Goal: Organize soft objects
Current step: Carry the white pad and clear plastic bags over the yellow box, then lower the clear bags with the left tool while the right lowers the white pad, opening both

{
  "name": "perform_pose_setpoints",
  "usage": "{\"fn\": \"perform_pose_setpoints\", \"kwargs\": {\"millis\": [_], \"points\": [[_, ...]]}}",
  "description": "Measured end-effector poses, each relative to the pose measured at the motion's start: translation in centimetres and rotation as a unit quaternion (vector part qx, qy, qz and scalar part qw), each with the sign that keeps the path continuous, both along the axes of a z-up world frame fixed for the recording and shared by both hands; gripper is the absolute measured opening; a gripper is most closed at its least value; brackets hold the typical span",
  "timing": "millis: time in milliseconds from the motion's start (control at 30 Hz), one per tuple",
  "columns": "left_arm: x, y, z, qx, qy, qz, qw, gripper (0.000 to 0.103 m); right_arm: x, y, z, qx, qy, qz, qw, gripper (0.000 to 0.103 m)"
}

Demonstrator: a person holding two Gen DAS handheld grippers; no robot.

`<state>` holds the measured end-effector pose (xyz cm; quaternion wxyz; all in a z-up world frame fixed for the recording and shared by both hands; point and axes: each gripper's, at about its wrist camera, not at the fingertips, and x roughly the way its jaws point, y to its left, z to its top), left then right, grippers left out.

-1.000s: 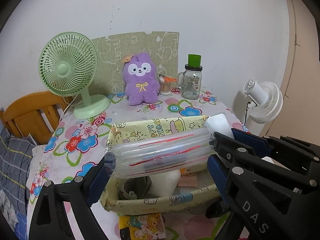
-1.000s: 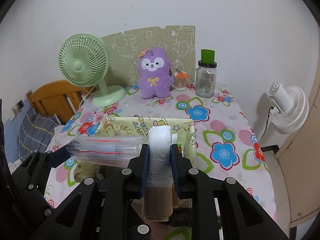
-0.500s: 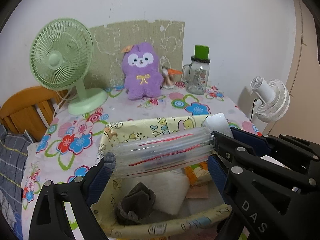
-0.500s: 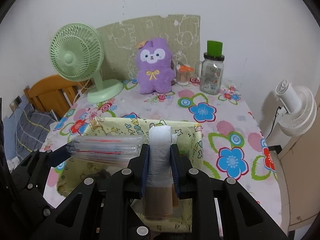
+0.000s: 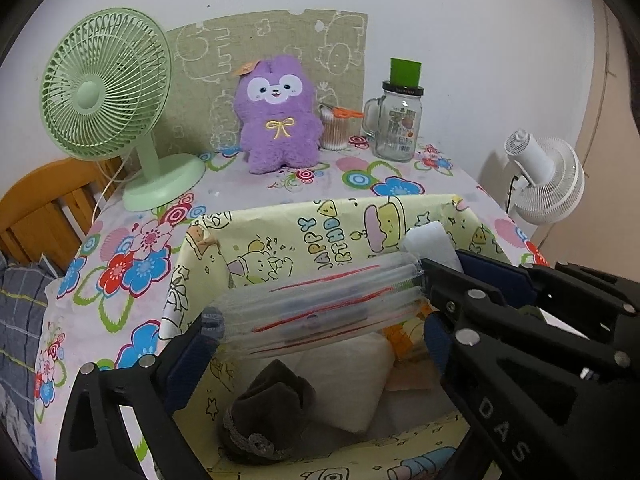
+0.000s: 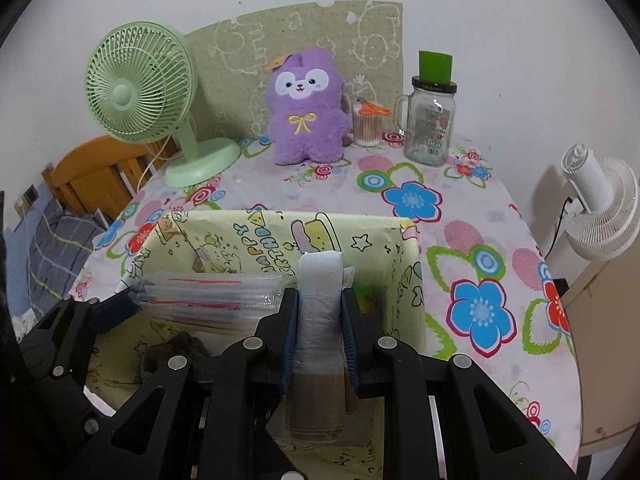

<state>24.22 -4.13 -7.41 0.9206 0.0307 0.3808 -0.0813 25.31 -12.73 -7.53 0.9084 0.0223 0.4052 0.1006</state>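
A flat pack of clear zip bags (image 5: 320,304) with red lines hangs over the yellow cartoon-print box (image 5: 280,236). It spans between the pads of my left gripper (image 5: 320,318), whose jaws are opening; both ends still touch the pads. My right gripper (image 6: 318,304) is shut on a white roll (image 6: 320,280) with a brown lower end, held upright over the box's right half. That roll (image 5: 428,240) also shows just right of the pack in the left wrist view. Inside the box lie a dark grey cloth (image 5: 272,408) and a white soft pad (image 5: 348,376).
At the back of the flowered tablecloth (image 6: 440,240) stand a purple plush toy (image 5: 278,120), a green desk fan (image 5: 104,92), a glass jar with a green lid (image 5: 400,120) and a cup of cotton swabs (image 5: 334,132). A wooden chair (image 5: 44,204) is left; a white fan (image 5: 548,180) is right.
Both grippers have come forward and down over the box with their loads. The box fills more of the view and its contents show. The left jaws stand slightly wider.
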Motion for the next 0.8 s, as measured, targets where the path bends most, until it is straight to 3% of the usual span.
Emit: {"fn": "perform_pose_setpoints", "kwargs": {"millis": [400,500,533,567,800], "points": [[-1.0,0.1,0.2,0.022,-0.007,0.000,0.9997,0.102,-0.2,0.2,-0.3,-0.006,0.007,0.008,1.000,0.026],[-1.2,0.1,0.3,0.027,-0.008,0.000,0.9996,0.103,-0.5,0.3,-0.2,-0.004,0.008,0.010,1.000,0.047],[-1.4,0.1,0.3,0.026,-0.009,0.000,0.9996,0.103,-0.7,0.3,-0.1,-0.004,0.006,0.012,1.000,0.062],[-1.5,0.1,0.4,0.024,-0.010,-0.002,0.9997,0.103,-1.0,0.3,0.0,-0.004,-0.001,0.014,1.000,0.068],[-2.7,0.2,1.2,0.020,-0.021,-0.005,0.9996,0.103,-2.2,0.4,0.8,-0.003,-0.009,0.013,1.000,0.072]]}}
